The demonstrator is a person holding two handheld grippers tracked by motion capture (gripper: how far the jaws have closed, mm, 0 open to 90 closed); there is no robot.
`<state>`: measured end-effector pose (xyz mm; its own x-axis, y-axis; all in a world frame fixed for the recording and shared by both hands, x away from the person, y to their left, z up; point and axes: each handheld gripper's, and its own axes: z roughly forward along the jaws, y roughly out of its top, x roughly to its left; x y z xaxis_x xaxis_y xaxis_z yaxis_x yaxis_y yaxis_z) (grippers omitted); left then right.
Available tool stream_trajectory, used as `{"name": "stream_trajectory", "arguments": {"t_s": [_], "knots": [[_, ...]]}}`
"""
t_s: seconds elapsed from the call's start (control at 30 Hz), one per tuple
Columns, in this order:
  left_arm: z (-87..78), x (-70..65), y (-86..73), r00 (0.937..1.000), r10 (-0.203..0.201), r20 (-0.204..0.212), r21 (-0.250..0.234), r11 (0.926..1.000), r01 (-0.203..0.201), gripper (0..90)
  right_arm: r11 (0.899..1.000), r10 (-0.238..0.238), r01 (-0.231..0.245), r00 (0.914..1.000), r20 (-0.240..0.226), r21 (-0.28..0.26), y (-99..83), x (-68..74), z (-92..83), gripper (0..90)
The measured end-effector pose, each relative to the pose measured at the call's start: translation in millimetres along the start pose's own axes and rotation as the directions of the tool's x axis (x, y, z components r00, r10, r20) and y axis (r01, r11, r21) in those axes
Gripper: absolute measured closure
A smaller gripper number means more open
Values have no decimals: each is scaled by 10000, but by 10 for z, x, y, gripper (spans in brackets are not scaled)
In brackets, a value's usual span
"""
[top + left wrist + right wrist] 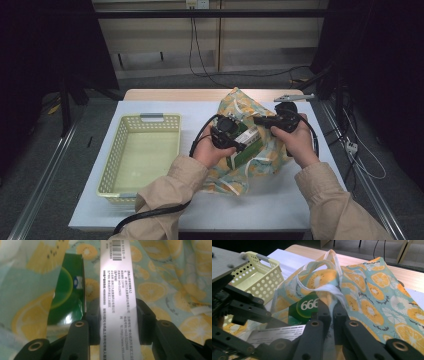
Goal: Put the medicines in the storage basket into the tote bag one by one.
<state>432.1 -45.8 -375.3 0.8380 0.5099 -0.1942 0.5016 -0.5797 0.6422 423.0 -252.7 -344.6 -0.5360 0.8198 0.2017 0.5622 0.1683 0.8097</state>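
Note:
A cloth bag (pixel 239 104) printed with orange slices lies on the white table cover. My left gripper (pixel 239 146) is shut on a green and white box (pixel 248 143) at the bag's mouth. In the left gripper view the jaws (pixel 116 315) clamp the box's white printed side (pixel 117 282), its green face to the left and bag cloth (pixel 162 272) behind. My right gripper (pixel 258 120) is shut on the bag's rim. In the right gripper view its jaws (pixel 330 311) pinch the pale rim strip, holding the bag (pixel 372 290) open above the green box (pixel 305 306).
A pale yellow perforated basket (pixel 150 118) stands left of the bag, also seen as the basket (pixel 259 275) in the right gripper view. A grey metal bracket (pixel 294 97) lies at the table's far right edge. Cables trail from both grippers.

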Motion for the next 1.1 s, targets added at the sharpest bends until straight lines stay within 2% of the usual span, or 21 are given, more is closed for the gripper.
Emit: {"name": "stream_trajectory", "arguments": {"t_s": [0.13, 0.33, 0.43, 0.5, 0.57, 0.63, 0.67, 0.77, 0.97, 1.1], "knots": [[38, 22, 58, 9999, -155, 69, -280, 9995, 157, 627, 10000, 5, -5, 10000, -6, -43, 6, -1, -1, 886], [175, -14, 114, 10000, -12, 58, -260, 9997, 13, 626, 10000, -31, 31, 10000, -59, -66, 12, 11, 18, 886], [241, -34, 138, 9999, -92, -68, -617, 9981, 87, 624, 9999, -32, 31, 10000, -86, -97, 10, 11, 39, 887], [268, -36, 140, 9999, 150, -48, -825, 9965, -153, 619, 10000, -34, 34, 10000, -90, -62, 4, 15, 50, 886], [269, -37, 127, 9997, 224, 126, -1091, 9938, -209, 547, 9999, -13, 12, 9999, -120, -117, -2, 9, 47, 886], [225, -57, 119, 9997, 164, 198, -887, 9960, -146, 423, 10000, -6, 5, 10000, -89, -92, -9, -5, 45, 886], [193, -67, 109, 9994, 242, 263, -858, 9961, -218, 394, 10000, 4, -5, 10000, -94, -85, -17, -14, 46, 886], [52, -87, 48, 9975, 659, 259, -811, 9947, -636, 328, 10000, 24, -24, 10000, -73, -23, -49, -23, 54, 886], [-258, -130, -164, 9961, 688, 561, -846, 9944, -639, 205, 9998, 134, -133, 9999, -34, 123, -130, -54, 78, 886], [-420, -190, -312, 9933, 956, 652, -874, 9921, -898, 167, 9997, 128, -127, 9999, -33, 215, -166, -52, 102, 886]]}}
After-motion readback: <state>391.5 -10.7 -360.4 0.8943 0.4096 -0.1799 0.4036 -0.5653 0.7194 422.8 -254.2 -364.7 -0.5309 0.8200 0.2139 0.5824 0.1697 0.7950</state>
